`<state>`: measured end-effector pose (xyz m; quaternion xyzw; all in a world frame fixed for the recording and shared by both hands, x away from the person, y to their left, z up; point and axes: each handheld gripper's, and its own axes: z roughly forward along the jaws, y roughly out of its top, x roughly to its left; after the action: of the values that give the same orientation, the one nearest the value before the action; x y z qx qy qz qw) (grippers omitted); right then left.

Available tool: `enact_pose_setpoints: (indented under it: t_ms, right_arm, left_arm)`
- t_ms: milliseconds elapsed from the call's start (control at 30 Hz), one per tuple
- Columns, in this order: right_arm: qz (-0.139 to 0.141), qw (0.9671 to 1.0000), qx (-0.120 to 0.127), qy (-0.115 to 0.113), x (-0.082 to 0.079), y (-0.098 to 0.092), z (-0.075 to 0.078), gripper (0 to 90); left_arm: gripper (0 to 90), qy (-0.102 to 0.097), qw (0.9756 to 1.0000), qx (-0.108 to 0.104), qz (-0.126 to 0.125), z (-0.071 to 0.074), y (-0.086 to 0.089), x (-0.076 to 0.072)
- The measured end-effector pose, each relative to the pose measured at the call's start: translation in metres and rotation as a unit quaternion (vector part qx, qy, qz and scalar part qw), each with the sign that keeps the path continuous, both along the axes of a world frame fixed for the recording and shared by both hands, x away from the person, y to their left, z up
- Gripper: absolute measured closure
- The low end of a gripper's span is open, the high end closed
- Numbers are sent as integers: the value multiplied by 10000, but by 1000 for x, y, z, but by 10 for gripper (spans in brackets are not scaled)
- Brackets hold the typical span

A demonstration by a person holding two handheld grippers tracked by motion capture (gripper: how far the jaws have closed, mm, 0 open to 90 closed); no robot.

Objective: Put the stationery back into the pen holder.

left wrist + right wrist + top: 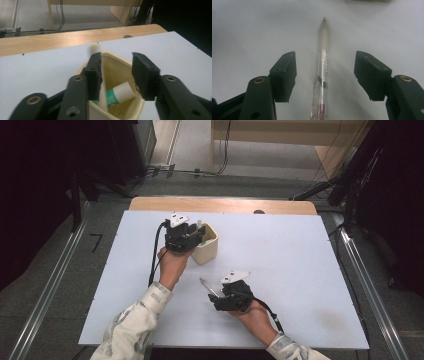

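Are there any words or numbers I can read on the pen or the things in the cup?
None can be read.
Pen: small red print along the clear barrel, too blurred to read.
Glue stick in the cup: green and white label with a small mark, too blurred to read.
Floor left of the table: a dark mark shaped like "7", unclear.

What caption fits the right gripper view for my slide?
Right gripper with open jaws straddling a clear pen lying on the white table, tip pointing away.
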<state>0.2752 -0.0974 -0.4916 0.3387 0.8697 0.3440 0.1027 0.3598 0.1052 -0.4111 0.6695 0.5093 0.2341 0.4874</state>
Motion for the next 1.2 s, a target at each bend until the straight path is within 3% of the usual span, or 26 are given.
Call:
enact_pose_setpoints:
  t_ms: [67, 400, 1200]
  right_arm:
    - [7, 10000, -31, 32, -1, 0, -1, 331]
    - [67, 9996, -200, 186, -1, 2, -5, 367]
    - [60, 9985, -534, 85, -6, 3, -7, 485]
  left_arm:
    - [512, -31, 10000, 15, 21, 2, 0, -3]
    - [394, -144, 9998, -56, 107, 7, 4, -12]
    - [365, -166, 9996, -179, 159, 11, 26, -36]
